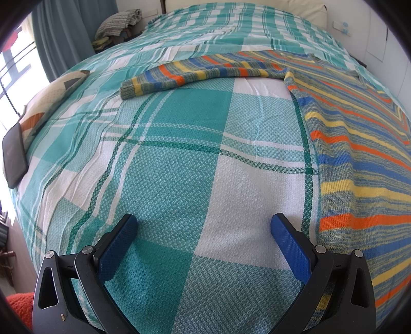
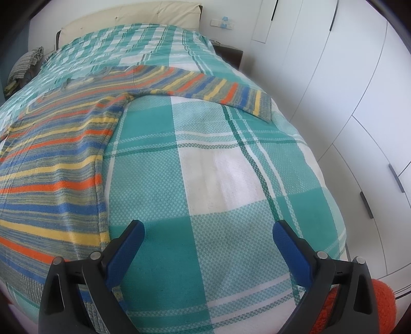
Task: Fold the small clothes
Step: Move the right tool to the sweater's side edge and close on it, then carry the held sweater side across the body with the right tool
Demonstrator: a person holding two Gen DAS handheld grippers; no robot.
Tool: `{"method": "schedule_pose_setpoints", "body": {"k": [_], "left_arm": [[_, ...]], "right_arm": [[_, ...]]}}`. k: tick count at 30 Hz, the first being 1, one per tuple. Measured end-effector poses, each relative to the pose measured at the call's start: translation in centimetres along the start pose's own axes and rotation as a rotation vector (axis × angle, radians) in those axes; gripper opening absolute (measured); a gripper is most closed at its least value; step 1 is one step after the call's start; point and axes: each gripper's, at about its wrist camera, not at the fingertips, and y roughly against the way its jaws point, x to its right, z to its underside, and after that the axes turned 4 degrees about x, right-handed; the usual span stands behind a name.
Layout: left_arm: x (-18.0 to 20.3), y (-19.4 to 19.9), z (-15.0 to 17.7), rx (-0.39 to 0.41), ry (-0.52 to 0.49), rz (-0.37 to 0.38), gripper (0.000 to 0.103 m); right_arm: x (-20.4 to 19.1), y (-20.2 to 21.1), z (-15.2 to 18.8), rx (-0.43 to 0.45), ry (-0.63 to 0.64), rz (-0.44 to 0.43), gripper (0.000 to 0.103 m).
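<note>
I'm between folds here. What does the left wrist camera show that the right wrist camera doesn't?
Only the left wrist view shows the left gripper, open over the bedspread, the sweater's left sleeve, a dark tablet at the bed's left edge, and the teal curtain.

Only the right wrist view shows the right gripper, also open, the right sleeve, and the white wardrobe doors.

Both show the striped sweater lying flat, unfolded, on the teal plaid bedspread, plus the headboard.

Bare bedspread (image 1: pixel 179 159) ahead of both — flanked by striped sweater (image 1: pixel 359 154), sleeve (image 1: pixel 195 72) lying across beyond.
</note>
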Motion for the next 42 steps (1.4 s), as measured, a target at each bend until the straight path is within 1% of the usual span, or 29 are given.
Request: {"method": "schedule_pose_setpoints", "body": {"k": [2,3,4,6,8,10,12,13,14,15,17,18,19,20,21,22,25,27,28,29,30,32,34,35,36,37,38,40,42], "left_arm": [[0.0,0.0,0.0,0.0,0.0,0.001,0.103],[-0.1,0.0,0.0,-0.001,0.001,0.002,0.103],[0.0,0.0,0.0,0.0,0.001,0.001,0.103],[0.0,0.0,0.0,-0.002,0.002,-0.001,0.103],[-0.1,0.0,-0.1,-0.004,0.004,-0.002,0.103],[-0.1,-0.1,-0.1,-0.006,0.006,-0.001,0.103],[-0.1,-0.1,-0.1,-0.005,0.006,-0.001,0.103],[-0.1,-0.1,-0.1,-0.004,0.006,-0.001,0.103],[-0.1,-0.1,-0.1,-0.002,0.007,-0.002,0.103],[-0.1,0.0,0.0,-0.001,0.007,-0.003,0.103],[-0.1,0.0,0.0,0.002,0.009,-0.004,0.103],[-0.1,0.0,0.1,0.004,0.009,-0.004,0.103],[-0.1,0.1,0.1,0.006,0.009,-0.005,0.103],[-0.1,0.1,0.2,0.008,0.009,-0.006,0.103],[-0.1,0.1,0.2,0.011,0.01,-0.005,0.103],[-0.1,0.2,0.3,0.015,0.01,-0.005,0.103],[0.0,0.3,0.4,0.023,0.01,-0.01,0.103],[0.1,0.3,0.4,0.027,0.012,-0.015,0.103],[0.1,0.3,0.5,0.028,0.013,-0.019,0.103],[0.2,0.3,0.5,0.028,0.015,-0.022,0.103],[0.2,0.3,0.5,0.029,0.018,-0.023,0.103],[0.2,0.2,0.4,0.03,0.02,-0.026,0.103],[0.2,0.2,0.4,0.029,0.022,-0.027,0.103],[0.2,0.2,0.3,0.028,0.022,-0.027,0.103],[0.2,0.2,0.3,0.027,0.022,-0.026,0.103],[0.2,0.1,0.3,0.026,0.022,-0.026,0.103],[0.2,0.1,0.3,0.024,0.022,-0.026,0.103],[0.2,0.1,0.2,0.021,0.021,-0.024,0.103],[0.1,0.1,0.2,0.021,0.021,-0.023,0.103]], "right_arm": [[0.1,0.0,0.0,-0.003,-0.004,-0.005,0.099],[0.3,0.2,-0.2,-0.005,-0.023,-0.021,0.099],[0.9,0.4,-0.6,-0.004,-0.057,-0.053,0.099],[2.6,0.7,-2.2,0.001,-0.134,-0.162,0.099],[4.9,0.5,-5.4,0.032,-0.181,-0.253,0.099],[8.1,-0.2,-9.0,0.077,-0.24,-0.297,0.099],[11.7,-2.0,-12.3,0.114,-0.319,-0.334,0.099],[13.4,-3.3,-13.7,0.109,-0.364,-0.35,0.099],[14.7,-5.0,-14.8,0.08,-0.407,-0.365,0.098],[15.8,-6.9,-15.5,0.033,-0.453,-0.388,0.096],[17.2,-10.6,-16.1,-0.063,-0.548,-0.45,0.072],[17.6,-12.2,-16.0,-0.106,-0.588,-0.461,0.068],[17.8,-13.4,-15.8,-0.137,-0.617,-0.447,0.064],[17.8,-14.4,-15.7,-0.159,-0.638,-0.424,0.063],[17.9,-15.2,-15.4,-0.172,-0.659,-0.405,0.062],[17.9,-15.9,-15.2,-0.182,-0.681,-0.397,0.058],[17.9,-17.3,-15.1,-0.179,-0.731,-0.398,0.052],[17.6,-18.1,-15.4,-0.179,-0.725,-0.407,0.039],[17.2,-18.6,-15.6,-0.195,-0.707,-0.414,0.014],[16.8,-18.9,-15.7,-0.214,-0.68,-0.408,0.003],[16.4,-18.8,-15.9,-0.218,-0.653,-0.401,0.003],[15.6,-17.6,-17.1,-0.187,-0.564,-0.342,0.003],[14.3,-15.0,-19.1,-0.124,-0.432,-0.239,0.003],[13.3,-13.4,-20.3,-0.081,-0.363,-0.208,0.003],[12.1,-11.7,-21.5,-0.036,-0.304,-0.201,0.003],[10.6,-9.9,-22.9,0.005,-0.253,-0.222,0.003],[9.0,-8.2,-24.1,0.039,-0.217,-0.271,0.003],[4.9,-5.6,-26.4,0.063,-0.159,-0.411,0.003],[0.2,-3.9,-28.1,0.064,-0.121,-0.571,0.003]]}}
